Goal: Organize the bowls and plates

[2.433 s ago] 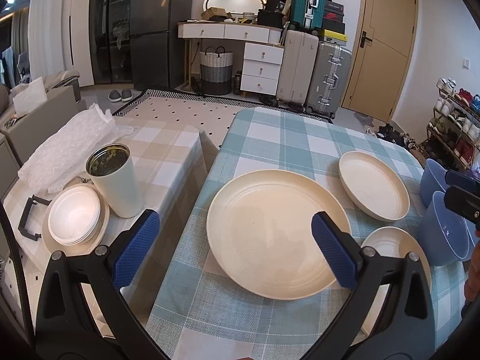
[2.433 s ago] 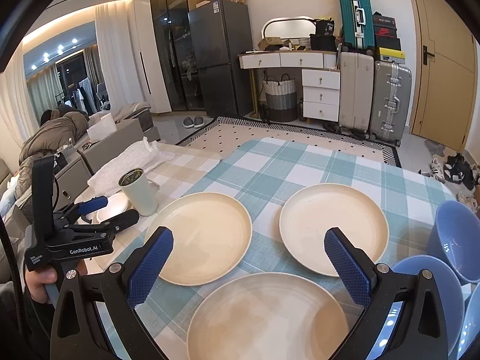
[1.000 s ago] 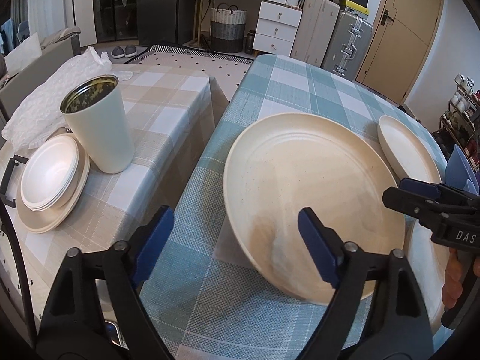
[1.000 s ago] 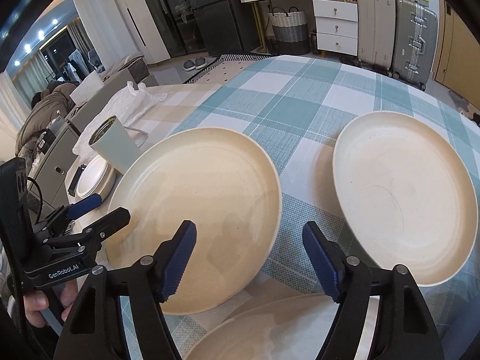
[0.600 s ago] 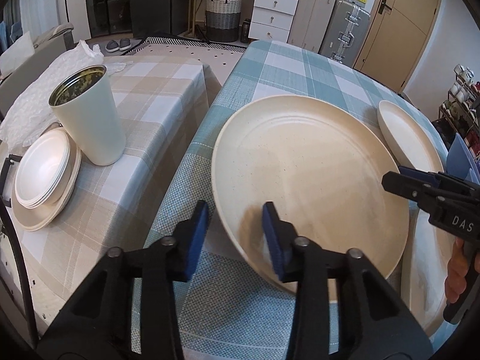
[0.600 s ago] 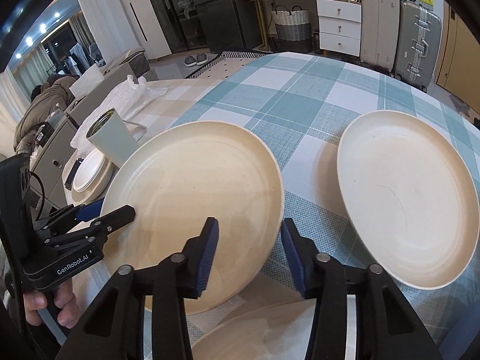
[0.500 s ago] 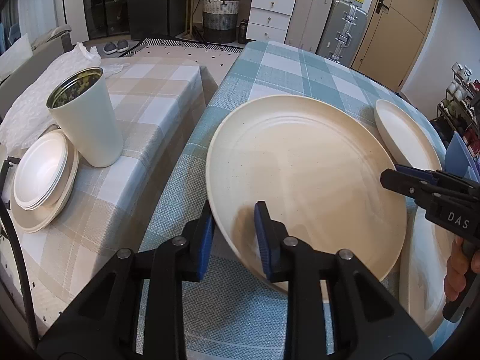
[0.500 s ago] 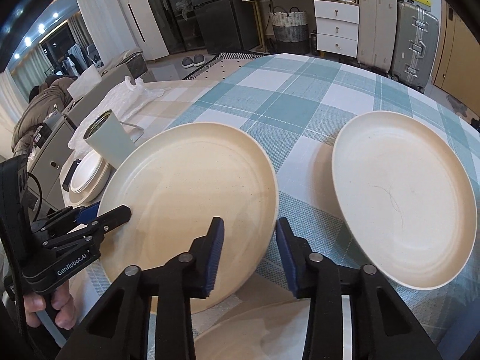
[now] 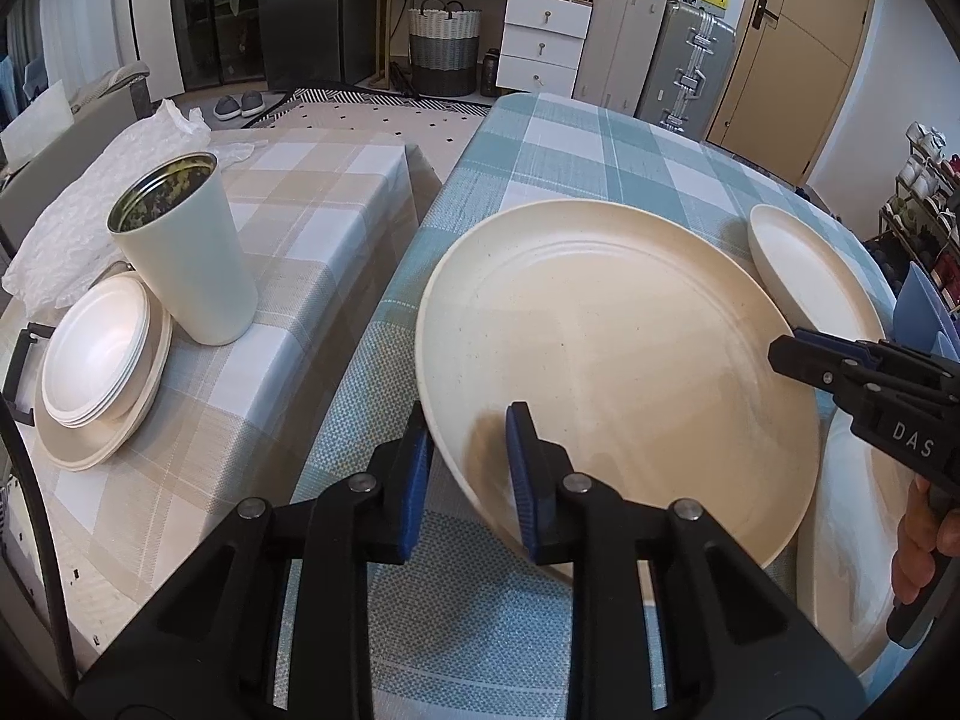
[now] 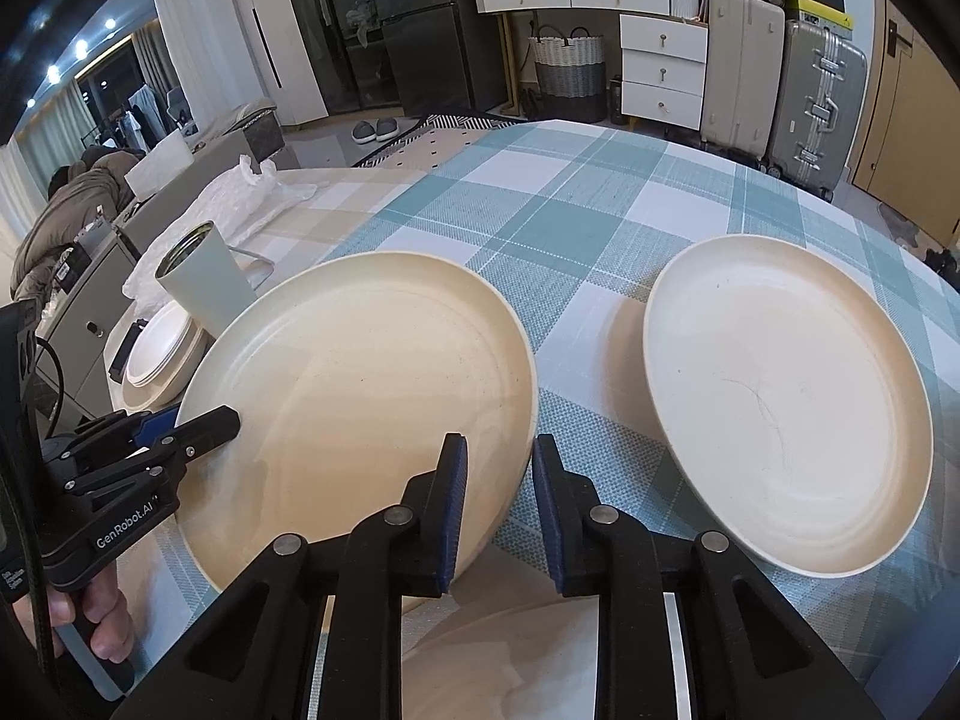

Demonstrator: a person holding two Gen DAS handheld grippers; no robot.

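A large cream plate (image 9: 612,372) (image 10: 360,384) lies on the teal checked table (image 9: 600,144). My left gripper (image 9: 468,468) is shut on its near left rim, one blue pad on the inside and one outside. My right gripper (image 10: 501,504) pinches the plate's right rim, and its jaws are still closing on it. Each gripper shows in the other's view, the right gripper (image 9: 798,354) at the plate's right edge and the left gripper (image 10: 180,426) at its left edge. A second cream plate (image 10: 786,402) (image 9: 804,276) lies to the right. A third plate (image 10: 540,660) sits nearest, partly under the held one.
Blue bowls (image 9: 924,300) stand at the right edge. On the beige checked side table (image 9: 300,228) to the left are a tall cream cup (image 9: 186,252), a stack of white bowls (image 9: 96,360) on a plate, and crumpled wrap (image 9: 66,228). A gap separates the two tables.
Both grippers went from wide open to closed on the large plate's rim, the left at its near left edge and the right at its right edge. Neither hand shifted.
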